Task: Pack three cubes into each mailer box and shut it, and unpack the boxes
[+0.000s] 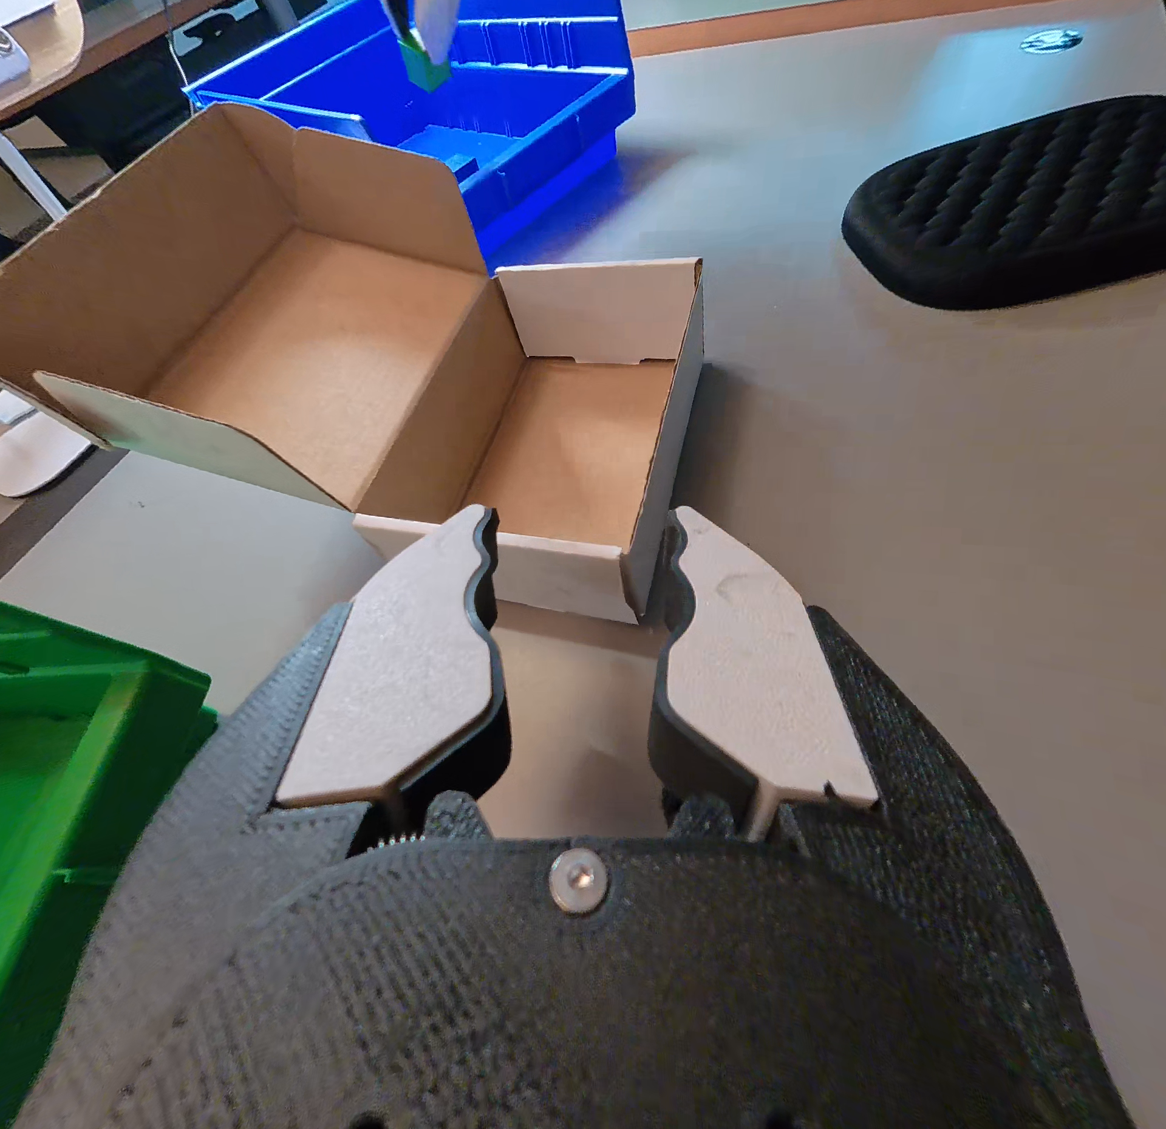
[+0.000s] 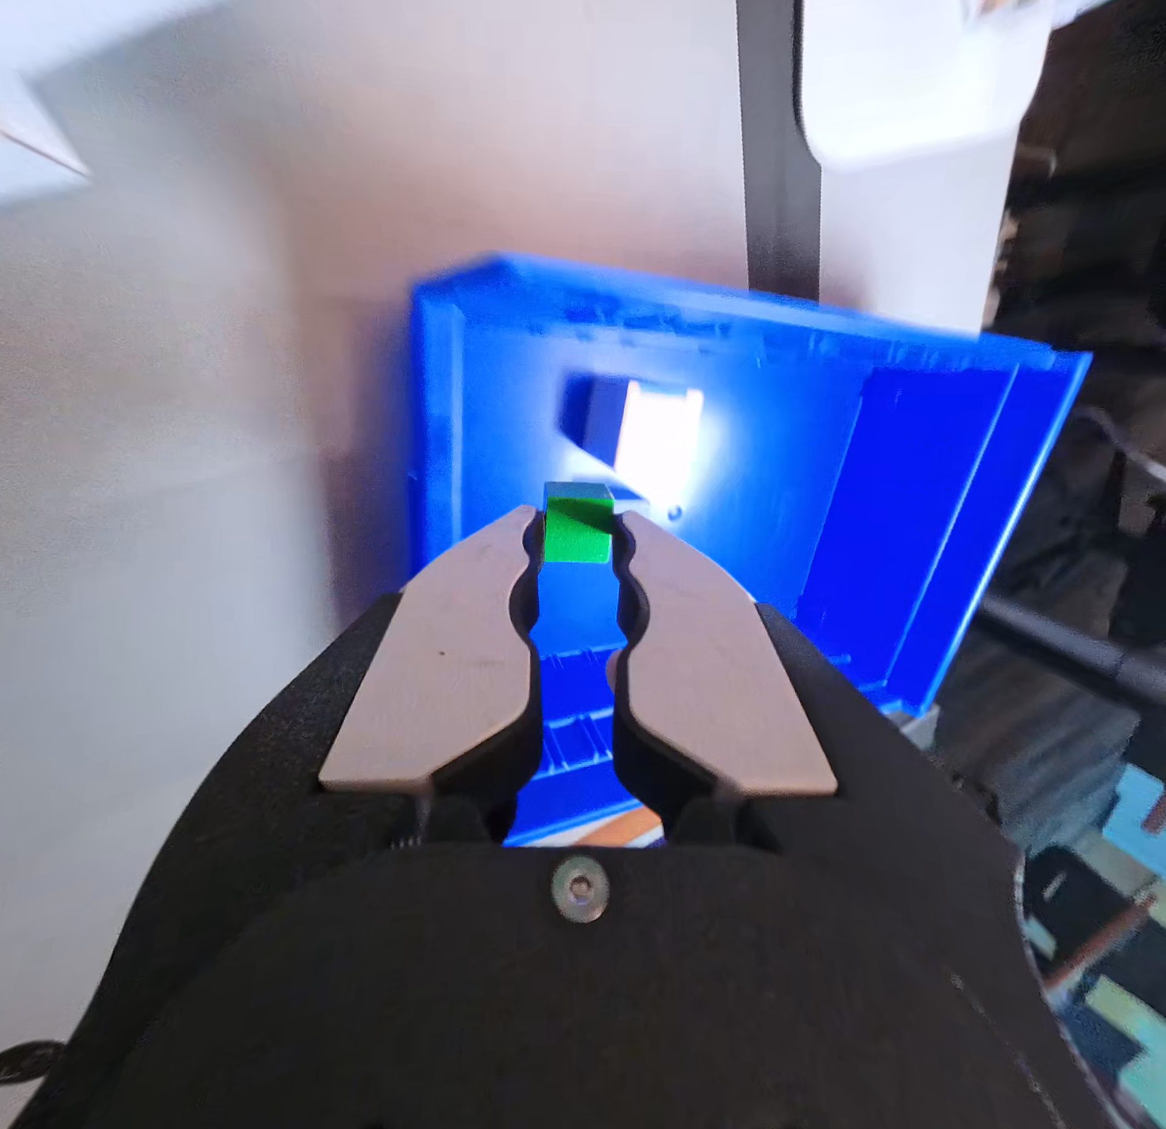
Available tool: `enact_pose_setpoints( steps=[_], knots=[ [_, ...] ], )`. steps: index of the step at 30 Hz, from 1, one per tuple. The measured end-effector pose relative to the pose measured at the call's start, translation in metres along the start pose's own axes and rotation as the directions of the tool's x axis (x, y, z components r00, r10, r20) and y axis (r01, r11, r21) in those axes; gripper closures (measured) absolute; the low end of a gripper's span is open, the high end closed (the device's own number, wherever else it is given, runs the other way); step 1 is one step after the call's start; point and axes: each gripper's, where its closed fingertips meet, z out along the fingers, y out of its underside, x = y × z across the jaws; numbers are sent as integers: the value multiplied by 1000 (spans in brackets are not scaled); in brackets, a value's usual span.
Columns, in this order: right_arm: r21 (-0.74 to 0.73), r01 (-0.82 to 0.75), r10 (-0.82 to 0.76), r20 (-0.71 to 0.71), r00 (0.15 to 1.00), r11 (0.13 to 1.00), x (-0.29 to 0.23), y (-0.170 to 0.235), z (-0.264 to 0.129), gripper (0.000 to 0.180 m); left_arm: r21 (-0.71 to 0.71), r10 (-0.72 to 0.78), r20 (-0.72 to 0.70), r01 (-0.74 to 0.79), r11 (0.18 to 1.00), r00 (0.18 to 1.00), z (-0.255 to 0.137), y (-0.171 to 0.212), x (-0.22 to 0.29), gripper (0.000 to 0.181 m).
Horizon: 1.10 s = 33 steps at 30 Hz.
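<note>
Left wrist view: one mailer box [image 1: 404,367], white outside and brown inside, stands open on the grey bench [image 1: 883,468], its lid laid back and its inside bare. The left gripper [image 1: 577,553] hangs with jaws spread wide at the box's near corner, holding nothing. Behind the box sits one blue bin [image 1: 536,121]; one green bin [image 1: 82,751] is at the bench's near left edge, one black pad [image 1: 1022,209] toward the right edge.

Right wrist view: the right gripper [image 2: 577,531] pinches one green cube [image 2: 577,534] at its tips above the blue bin [image 2: 915,499]. The frame is blurred; no writing is legible.
</note>
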Motion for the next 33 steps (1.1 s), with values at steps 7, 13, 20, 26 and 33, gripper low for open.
enact_pose_setpoints(
  steps=[7, 13, 20, 26, 33],
  knots=[
    [-145, -91, 93, 2, 996, 985, 22, 68, 52, 160, -23, -15, -4, 15, 1000, 1000, 3, 7, -2, 131],
    [-225, -91, 102, 40, 994, 970, 23, 89, 79, 159, -31, -24, -5, 24, 999, 1000, 4, 9, -3, 133],
    [-256, -111, 136, 82, 987, 960, 20, 95, 93, 159, -44, -26, -12, 25, 999, 1000, 5, 13, -3, 133],
    [-284, -121, 149, 79, 986, 951, 20, 99, 95, 159, -46, -29, -12, 28, 999, 1000, 6, 14, -4, 133],
    [-255, -149, 172, 69, 983, 955, 23, 95, 88, 159, -46, -32, -9, 31, 998, 999, 6, 14, -4, 133]
  ],
)
